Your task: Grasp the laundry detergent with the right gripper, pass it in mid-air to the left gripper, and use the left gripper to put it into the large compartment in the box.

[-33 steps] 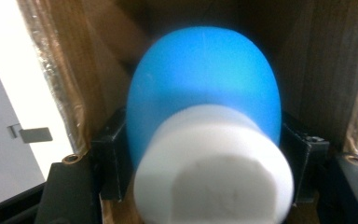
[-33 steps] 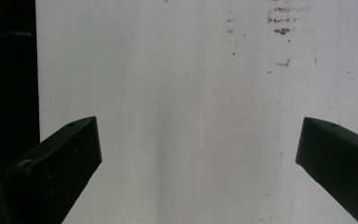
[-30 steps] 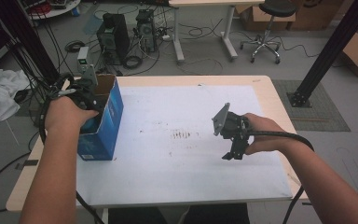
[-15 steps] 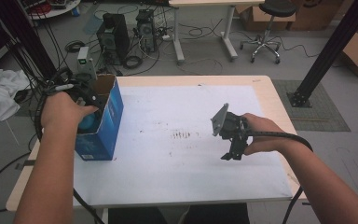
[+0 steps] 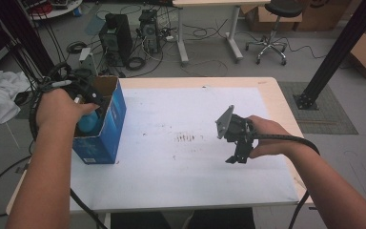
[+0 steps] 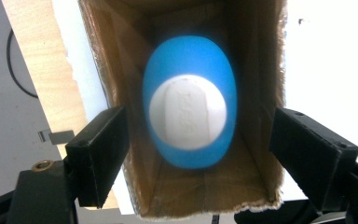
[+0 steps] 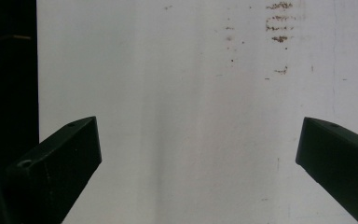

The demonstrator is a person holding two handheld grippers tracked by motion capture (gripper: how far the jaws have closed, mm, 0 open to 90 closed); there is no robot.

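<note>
The left claw point(image 6: 198, 154) hangs over the open top of a blue cardboard box point(image 5: 106, 125) that stands upright at the left edge of the tabletop point(image 5: 181, 171). In the left gripper view its jaws are spread wide, wider than the box mouth, one on either side of the carton walls, and they hold nothing. Inside the box point(image 6: 256, 93) stands a blue bottle with a white cap point(image 6: 188, 119), seen end-on, its cap facing the camera; in the high view a bit of the bottle point(image 5: 88, 122) shows at the box opening under the left hand point(image 5: 59, 109).

The step in hand looks like reaching into the box to take the bottle out. The next move probably calls for narrowing the jaws enough to pass between the cardboard walls, lowering them around the cap or shoulder, then closing and lifting straight up so the box does not tip.

The right claw point(image 7: 198, 154) hovers over the bare white tabletop point(image 7: 191, 93) well apart from the box, jaws wide open and empty; it could steady the box.
</note>
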